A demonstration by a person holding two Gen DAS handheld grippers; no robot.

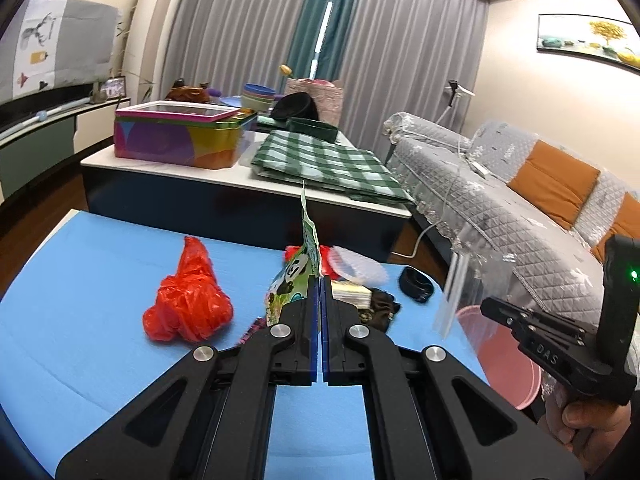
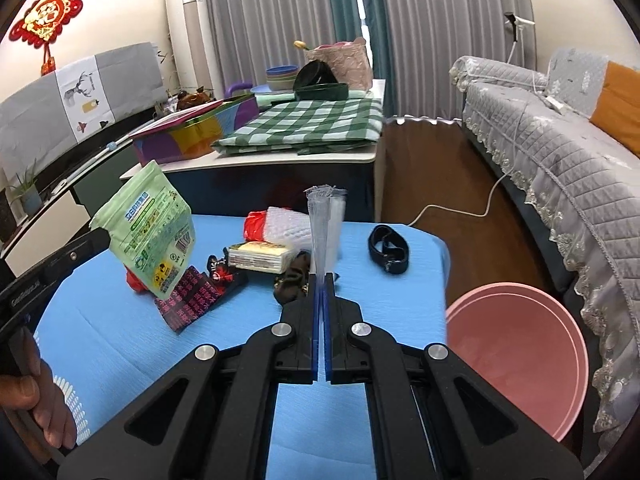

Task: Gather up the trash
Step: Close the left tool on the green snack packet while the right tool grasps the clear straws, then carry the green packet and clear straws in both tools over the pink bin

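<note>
In the left wrist view my left gripper [image 1: 321,280] is shut on a green panda snack pouch [image 1: 306,248], held edge-on above the blue table [image 1: 80,280]. The right wrist view shows that pouch [image 2: 148,236] hanging from the left gripper [image 2: 102,236]. My right gripper [image 2: 321,276] is shut on a clear plastic wrapper [image 2: 326,224] that stands up from its tips. From the left, the right gripper [image 1: 486,306] holds this wrapper [image 1: 464,280] near the table's right edge. A pink bin [image 2: 516,356] sits on the floor to the right of the table.
On the table lie a crumpled red plastic bag [image 1: 188,300], bubble wrap [image 2: 288,226], a tissue pack [image 2: 260,256], a red-and-black packet [image 2: 192,300], a dark brown bundle [image 2: 292,276] and a black strap [image 2: 388,250]. A coffee table [image 2: 280,156] stands behind, a sofa [image 2: 540,140] to the right.
</note>
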